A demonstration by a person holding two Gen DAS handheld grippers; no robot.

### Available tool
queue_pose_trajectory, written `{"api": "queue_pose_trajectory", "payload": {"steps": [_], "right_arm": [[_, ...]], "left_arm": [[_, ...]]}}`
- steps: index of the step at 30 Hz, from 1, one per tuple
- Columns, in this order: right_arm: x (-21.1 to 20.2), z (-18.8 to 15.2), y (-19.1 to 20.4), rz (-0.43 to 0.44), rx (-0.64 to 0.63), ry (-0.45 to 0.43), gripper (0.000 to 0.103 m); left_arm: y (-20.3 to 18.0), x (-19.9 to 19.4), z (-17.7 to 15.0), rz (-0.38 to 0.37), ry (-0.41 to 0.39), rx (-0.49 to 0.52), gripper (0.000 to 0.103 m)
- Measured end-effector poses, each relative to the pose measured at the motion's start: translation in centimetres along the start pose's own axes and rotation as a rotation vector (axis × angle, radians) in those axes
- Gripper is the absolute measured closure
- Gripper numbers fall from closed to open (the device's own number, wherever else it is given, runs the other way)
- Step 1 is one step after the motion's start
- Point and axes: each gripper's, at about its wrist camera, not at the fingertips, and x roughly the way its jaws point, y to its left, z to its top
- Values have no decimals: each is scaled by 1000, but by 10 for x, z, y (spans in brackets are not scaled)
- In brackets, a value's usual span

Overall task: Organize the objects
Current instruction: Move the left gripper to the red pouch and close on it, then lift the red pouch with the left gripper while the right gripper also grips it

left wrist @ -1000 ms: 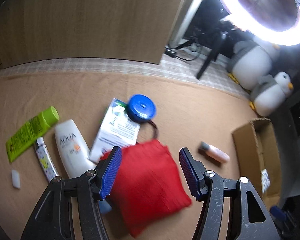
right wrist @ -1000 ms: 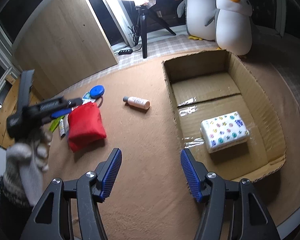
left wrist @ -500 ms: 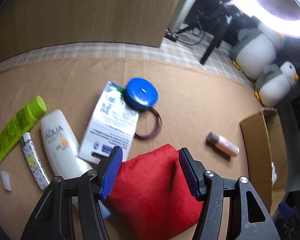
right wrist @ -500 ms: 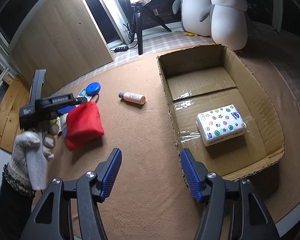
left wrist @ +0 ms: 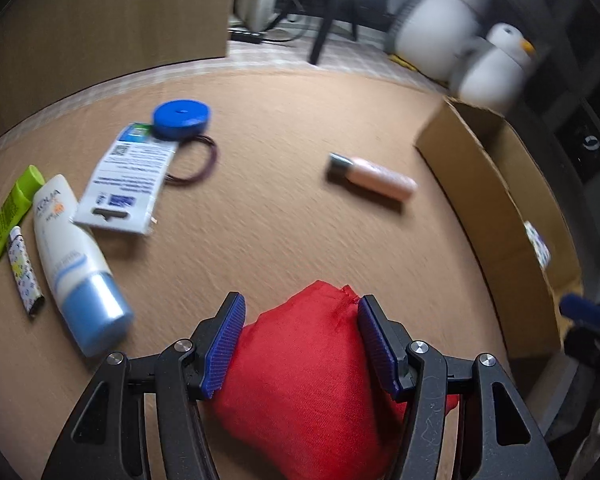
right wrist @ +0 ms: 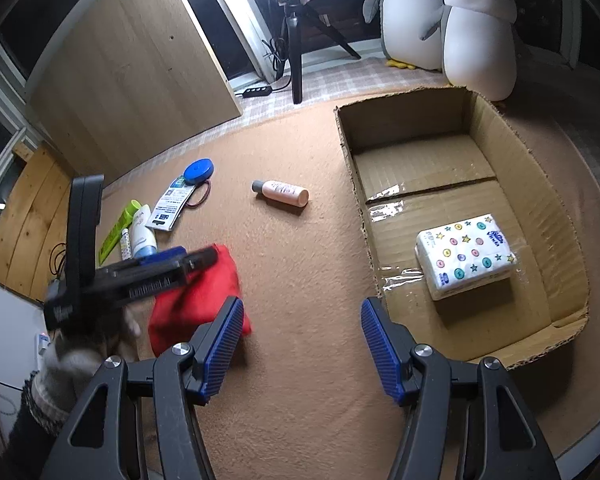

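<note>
Now that the left gripper (left wrist: 300, 344) has swung its jaws around the red pouch (left wrist: 308, 364) and lifted it toward the cardboard box (right wrist: 476, 128), boxing comes next, while the right gripper (right wrist: 300, 344) hovers spread and empty.

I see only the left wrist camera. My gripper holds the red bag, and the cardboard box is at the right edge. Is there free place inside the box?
Observer: Yes. Only one tissue pack lies in the cardboard box, toward its near right side; the far half of the floor is bare.
Operator: And the right gripper, is it in my way?
Observer: The right gripper is open and holds nothing. It is over the carpet, beside the box's near left corner, not above the box.
</note>
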Motion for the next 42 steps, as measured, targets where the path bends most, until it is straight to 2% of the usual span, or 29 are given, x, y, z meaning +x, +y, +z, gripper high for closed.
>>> {"api": "queue_pose_trajectory", "payload": {"steps": [7,11,13,14,16,19,24,30,36,42], "right_arm": [[4,-3,0,19,-5,10,46],[7,-6,-1,40,-4,20,45],[11,-6,0,53,-8,30,45],[12,-7,2,60,-14,34,45],[15,-8,6,73,-31,39,39],[19,-10,11,81,-56,36,37],[35,-13,25,119,-111,97,37],[59,-14,37,165,-144,210,37],[79,-17,46,186,-167,289,37],[84,-19,50,214,-177,323,37]], "left_arm": [[-22,-3,-25,-50,4,60,40],[-21,-14,-30,-55,-6,38,39],[-16,-27,-32,-58,-26,16,37],[-14,-34,-34,-61,-38,12,33],[-10,-48,-41,-50,-54,16,25],[0,-60,-54,-45,-47,3,24],[17,-61,-77,-126,8,-96,22],[11,-52,-91,-194,44,-115,22],[3,-45,-93,-219,58,-108,22],[-2,-41,-94,-230,64,-103,23]]}}
